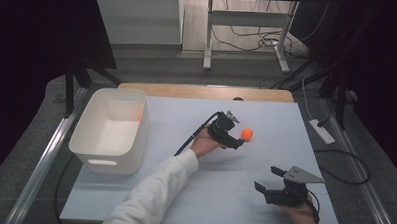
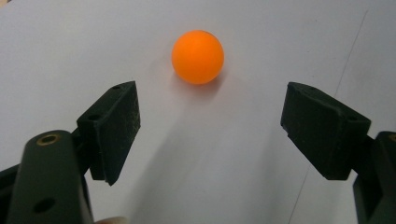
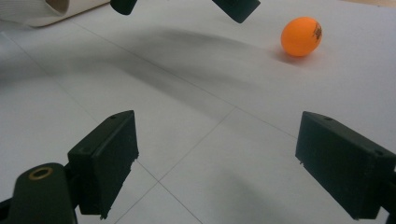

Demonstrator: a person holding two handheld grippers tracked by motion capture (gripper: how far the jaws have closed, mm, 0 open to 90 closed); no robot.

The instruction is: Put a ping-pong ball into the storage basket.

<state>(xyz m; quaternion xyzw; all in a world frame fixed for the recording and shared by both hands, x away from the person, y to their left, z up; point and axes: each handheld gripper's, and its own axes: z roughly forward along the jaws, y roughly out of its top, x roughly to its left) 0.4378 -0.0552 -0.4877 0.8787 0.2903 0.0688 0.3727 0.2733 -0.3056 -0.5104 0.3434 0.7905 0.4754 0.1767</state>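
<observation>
- Near the middle of the white table (image 1: 263, 194) sits the orange ball (image 1: 246, 134), free, just ahead of my left gripper (image 1: 238, 141).
- Both pads are spread wide with nothing between them; I judge this the approach, and next I must push forward until they straddle the ball.
- My right gripper (image 1: 269, 180) waits well apart, also released and empty.
- From above, a white bin (image 1: 111, 131) stands off left; the right gripper view catches dark print on the ball (image 3: 301, 36).
</observation>
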